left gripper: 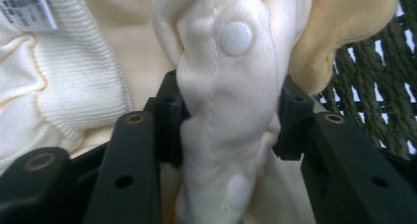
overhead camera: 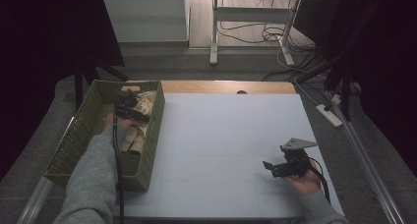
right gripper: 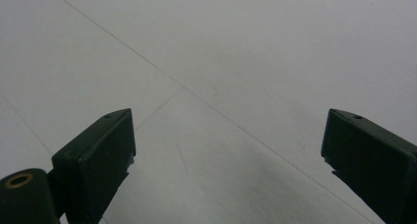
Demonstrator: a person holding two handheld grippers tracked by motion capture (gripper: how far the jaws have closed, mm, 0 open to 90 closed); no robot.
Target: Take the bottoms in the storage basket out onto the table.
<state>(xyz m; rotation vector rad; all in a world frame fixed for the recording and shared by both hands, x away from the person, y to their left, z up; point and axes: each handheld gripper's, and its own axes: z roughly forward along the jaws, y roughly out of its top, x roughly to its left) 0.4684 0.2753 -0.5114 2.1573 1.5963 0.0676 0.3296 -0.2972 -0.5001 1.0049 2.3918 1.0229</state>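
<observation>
Clamped by the left gripper (left gripper: 228, 135) on a cream garment fold (left gripper: 231, 86) inside the green basket (overhead camera: 88, 121), likely for lifting out; right gripper (right gripper: 226, 150) parked agape over the table (overhead camera: 221, 135).

White table (overhead camera: 221, 135) — power strip (overhead camera: 330, 115) on floor.

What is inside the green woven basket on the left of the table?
The basket holds cream garment fabric with white snaps; the left gripper pinches a fold of it. Whatever lies beneath the fabric is covered.
</observation>
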